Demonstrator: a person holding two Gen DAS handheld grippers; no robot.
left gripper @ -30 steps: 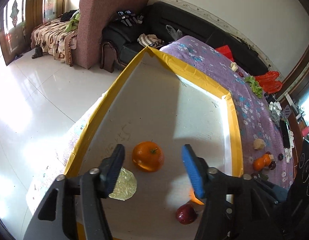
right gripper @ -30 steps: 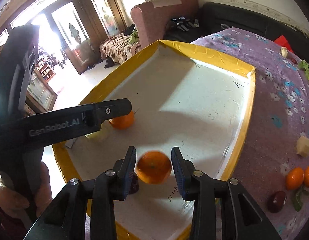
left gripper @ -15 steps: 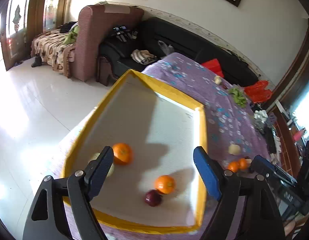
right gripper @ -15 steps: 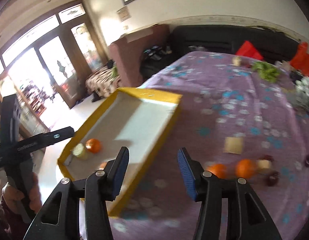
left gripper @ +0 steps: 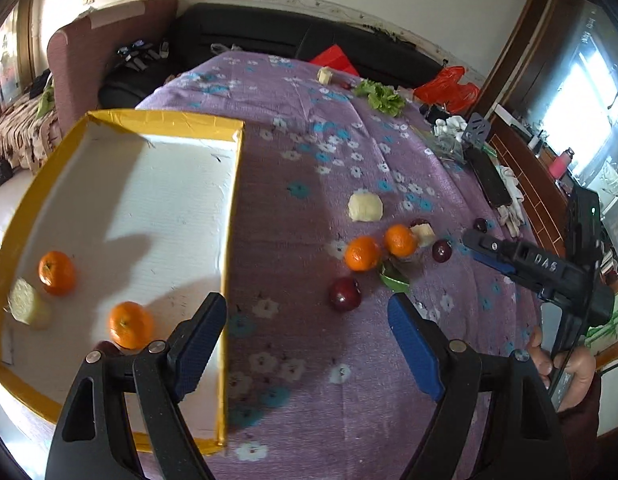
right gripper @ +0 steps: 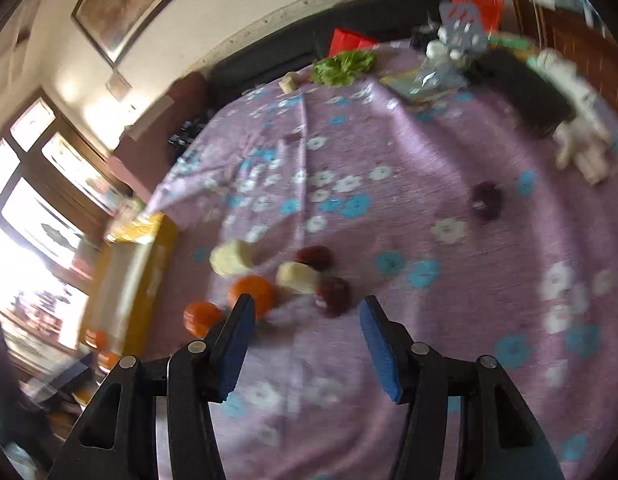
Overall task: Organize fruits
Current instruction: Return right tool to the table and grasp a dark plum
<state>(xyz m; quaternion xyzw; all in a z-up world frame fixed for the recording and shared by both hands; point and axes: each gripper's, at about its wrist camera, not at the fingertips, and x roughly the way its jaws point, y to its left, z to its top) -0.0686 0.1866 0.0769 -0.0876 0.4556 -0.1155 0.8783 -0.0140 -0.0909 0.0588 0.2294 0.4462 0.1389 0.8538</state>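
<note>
Gaping empty: left gripper (left gripper: 307, 340), right gripper (right gripper: 307, 346).

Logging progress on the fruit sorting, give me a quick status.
Both grippers open, empty: left gripper, right gripper. Two oranges in tray; loose fruit cluster ahead on cloth. Path unobstructed.

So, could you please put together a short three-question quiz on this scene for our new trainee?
1. True or false: the left gripper holds a fruit.
2. How many oranges lie in the yellow-rimmed tray?
3. Which lies nearest the left gripper on the purple cloth: A) the dark red fruit, B) the lettuce, C) the pale cut piece?

Key: 1 false, it is open and empty. 2 two, one by a pale piece and one nearer. 3 A.
</note>
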